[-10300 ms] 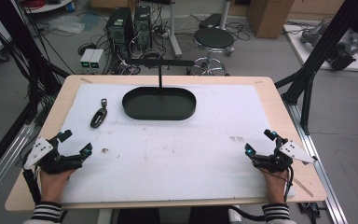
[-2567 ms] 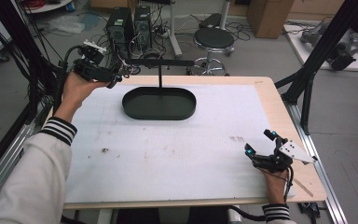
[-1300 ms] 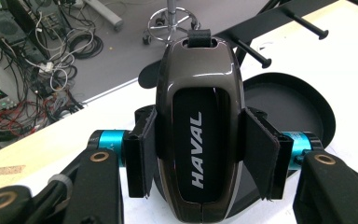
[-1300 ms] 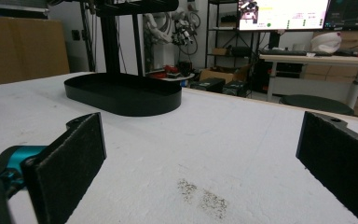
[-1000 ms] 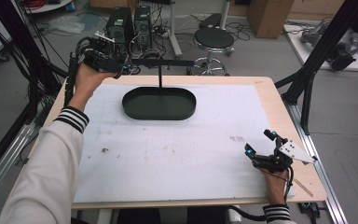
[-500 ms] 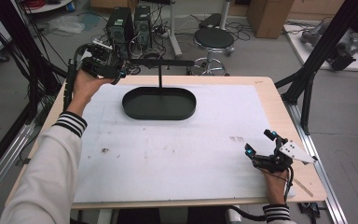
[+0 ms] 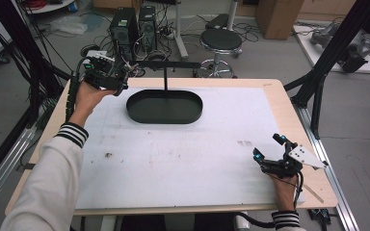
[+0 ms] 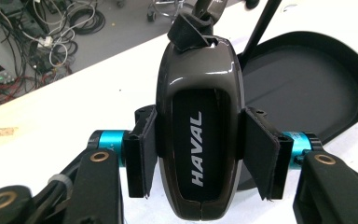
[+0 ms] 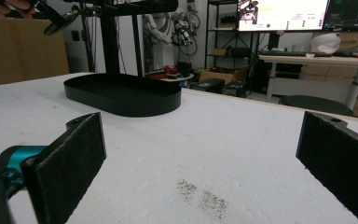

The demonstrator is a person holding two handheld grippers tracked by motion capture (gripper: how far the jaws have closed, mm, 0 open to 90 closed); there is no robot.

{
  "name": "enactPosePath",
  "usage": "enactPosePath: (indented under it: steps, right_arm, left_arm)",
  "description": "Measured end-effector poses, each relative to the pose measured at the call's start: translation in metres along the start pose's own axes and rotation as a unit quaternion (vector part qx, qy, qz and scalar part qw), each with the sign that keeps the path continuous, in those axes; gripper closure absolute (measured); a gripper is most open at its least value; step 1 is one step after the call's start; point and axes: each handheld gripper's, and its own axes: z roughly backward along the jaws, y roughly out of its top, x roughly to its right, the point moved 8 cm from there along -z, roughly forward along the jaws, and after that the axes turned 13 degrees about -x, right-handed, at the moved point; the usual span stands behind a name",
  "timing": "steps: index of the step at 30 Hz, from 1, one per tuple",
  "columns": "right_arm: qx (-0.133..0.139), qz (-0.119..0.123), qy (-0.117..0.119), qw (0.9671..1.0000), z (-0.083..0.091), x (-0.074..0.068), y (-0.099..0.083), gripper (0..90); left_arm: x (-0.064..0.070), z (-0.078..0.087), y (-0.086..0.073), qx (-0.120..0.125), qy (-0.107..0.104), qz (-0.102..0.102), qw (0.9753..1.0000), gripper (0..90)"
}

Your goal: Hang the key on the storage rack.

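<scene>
"HAVAL" lettering on key fob (image 8: 198, 135) between left gripper (image 8: 200, 154) pads.

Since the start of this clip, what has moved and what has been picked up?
The left gripper left its near-left resting spot, took the Haval car key off the table's left side and carried it up to the left end of the stand's crossbar; its jaws are shut on the key. The right gripper stayed open at the near right, and the black oval tray has not moved.
</scene>
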Motion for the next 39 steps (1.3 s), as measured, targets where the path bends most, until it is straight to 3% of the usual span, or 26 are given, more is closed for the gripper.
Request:
enactPosePath:
  steps: [9, 15, 18, 23, 28, 29, 31, 33, 34, 37, 39]
  right_arm:
    - [0.002, 0.0, 0.0, 1.0, 0.0, 0.0, 0.0, 0.3]
    - [0.001, 0.0, 0.001, 1.0, 0.0, 0.0, 0.0, 0.3]
    - [0.001, 0.0, 0.001, 1.0, 0.0, 0.0, 0.0, 0.3]
    - [0.001, 0.0, 0.002, 1.0, 0.0, 0.0, 0.0, 0.3]
    - [-0.001, 0.001, 0.0, 1.0, 0.0, 0.001, 0.0, 0.3]
    - [-0.001, 0.002, 0.0, 1.0, 0.0, 0.001, 0.0, 0.3]
    - [-0.001, 0.002, 0.0, 1.0, 0.0, 0.001, 0.0, 0.3]
    - [-0.001, 0.001, 0.001, 1.0, 0.0, 0.001, 0.0, 0.3]
    - [-0.001, 0.002, 0.001, 1.0, 0.0, 0.001, 0.0, 0.3]
    - [0.0, 0.002, 0.003, 1.0, 0.0, 0.0, 0.0, 0.3]
    - [-0.001, 0.002, 0.001, 1.0, 0.0, 0.0, 0.0, 0.3]
  left_arm:
    - [-0.002, -0.02, -0.001, -0.019, 0.012, -0.004, 0.9997, 48.6]
    - [0.0, -0.033, 0.001, -0.015, 0.013, -0.024, 0.9995, 48.6]
    - [-0.002, -0.04, 0.001, 0.0, 0.004, -0.048, 0.9988, 48.6]
    - [-0.007, -0.047, -0.003, 0.046, -0.014, -0.04, 0.9981, 48.5]
    - [-0.005, -0.049, -0.008, 0.071, -0.042, -0.039, 0.9958, 48.0]
    - [-0.004, -0.049, -0.008, 0.076, -0.05, -0.041, 0.995, 46.6]
    - [-0.002, -0.048, -0.006, 0.088, -0.054, -0.05, 0.9934, 30.8]
    - [0.001, -0.046, -0.007, 0.091, -0.037, -0.089, 0.9912, 18.2]
    - [0.002, -0.043, -0.008, 0.101, -0.035, -0.097, 0.9896, 15.9]
    - [0.002, -0.031, -0.012, 0.165, -0.028, -0.078, 0.9828, 5.7]
    - [0.002, -0.021, -0.018, 0.195, -0.041, -0.068, 0.9777, 2.9]
